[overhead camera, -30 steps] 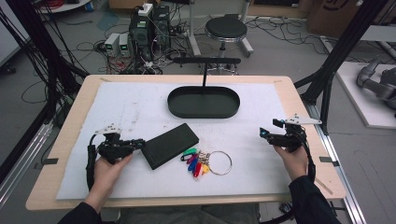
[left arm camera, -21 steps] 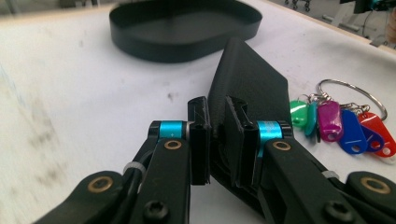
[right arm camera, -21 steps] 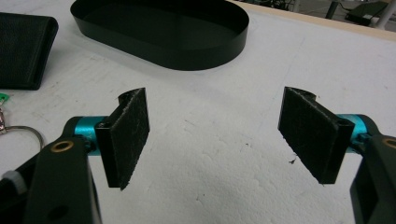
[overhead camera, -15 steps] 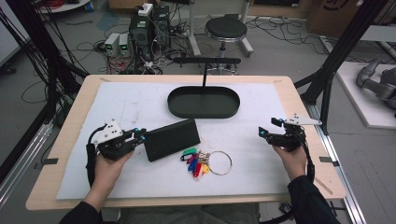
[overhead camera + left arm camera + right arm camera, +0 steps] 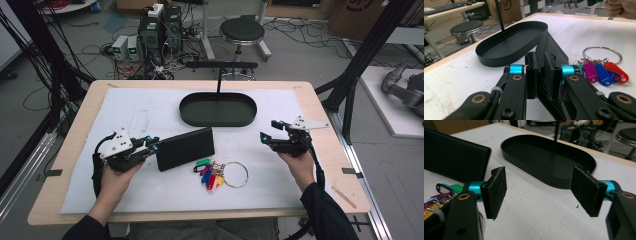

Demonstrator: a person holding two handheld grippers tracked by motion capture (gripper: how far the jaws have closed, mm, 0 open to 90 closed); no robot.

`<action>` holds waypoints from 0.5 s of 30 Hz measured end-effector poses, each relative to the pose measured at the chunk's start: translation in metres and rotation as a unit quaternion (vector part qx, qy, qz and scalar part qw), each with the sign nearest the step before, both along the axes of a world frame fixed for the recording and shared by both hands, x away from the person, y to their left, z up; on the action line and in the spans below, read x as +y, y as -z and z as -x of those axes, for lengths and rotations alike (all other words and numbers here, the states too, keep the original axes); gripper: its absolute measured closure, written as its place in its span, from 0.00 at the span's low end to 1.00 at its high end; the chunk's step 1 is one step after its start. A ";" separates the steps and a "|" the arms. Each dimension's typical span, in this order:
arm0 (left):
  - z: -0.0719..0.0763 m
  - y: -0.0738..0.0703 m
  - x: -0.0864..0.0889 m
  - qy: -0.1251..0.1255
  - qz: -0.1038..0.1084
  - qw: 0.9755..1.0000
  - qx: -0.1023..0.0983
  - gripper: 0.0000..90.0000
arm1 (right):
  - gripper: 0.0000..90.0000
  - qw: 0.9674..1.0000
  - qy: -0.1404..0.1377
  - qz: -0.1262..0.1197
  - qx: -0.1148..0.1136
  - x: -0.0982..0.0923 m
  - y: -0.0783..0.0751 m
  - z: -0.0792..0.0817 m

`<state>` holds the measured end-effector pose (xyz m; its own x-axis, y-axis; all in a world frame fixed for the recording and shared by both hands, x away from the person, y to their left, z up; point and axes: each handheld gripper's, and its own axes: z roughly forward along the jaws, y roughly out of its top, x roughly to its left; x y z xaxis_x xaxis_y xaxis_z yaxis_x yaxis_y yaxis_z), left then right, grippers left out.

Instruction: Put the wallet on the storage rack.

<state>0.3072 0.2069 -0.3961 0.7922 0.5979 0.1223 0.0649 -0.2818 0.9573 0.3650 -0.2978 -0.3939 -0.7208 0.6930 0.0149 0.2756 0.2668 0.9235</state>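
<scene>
The black wallet-like case (image 5: 185, 148) is held by its near left corner in the left tongs (image 5: 150, 145), whose pads are clamped flat on it, at centre-left of the high view, just above the ring of coloured key tags (image 5: 212, 175). The case appears partly raised off the worktop (image 5: 125, 110). The right tongs (image 5: 265, 137), at the right of the frame, are open with nothing between the pads, which have just been closing a little. To carry the case well toward the oval black tray (image 5: 218, 109), the grip is best kept firm and the case level, so it cannot pivot. Its long axis runs from lower left to upper right, the free end pointing toward the tray.
</scene>
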 end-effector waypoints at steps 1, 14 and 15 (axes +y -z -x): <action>0.000 0.000 0.000 0.002 0.000 1.000 -0.002 0.90 | 0.37 1.000 -0.009 0.003 -0.002 0.006 -0.001 -0.001; 0.004 -0.002 -0.002 0.018 -0.008 1.000 -0.017 0.90 | 0.36 0.992 -0.118 0.031 0.029 0.078 0.005 -0.032; 0.004 -0.002 -0.002 0.019 -0.009 1.000 -0.019 0.90 | 0.36 0.991 -0.127 0.030 0.031 0.083 0.007 -0.034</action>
<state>0.3033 0.2052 -0.3937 0.8086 0.5655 0.1625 0.0184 -0.3003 0.9537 0.3987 -0.2151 -0.4014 -0.8707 0.4909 0.0292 0.2484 0.3877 0.8877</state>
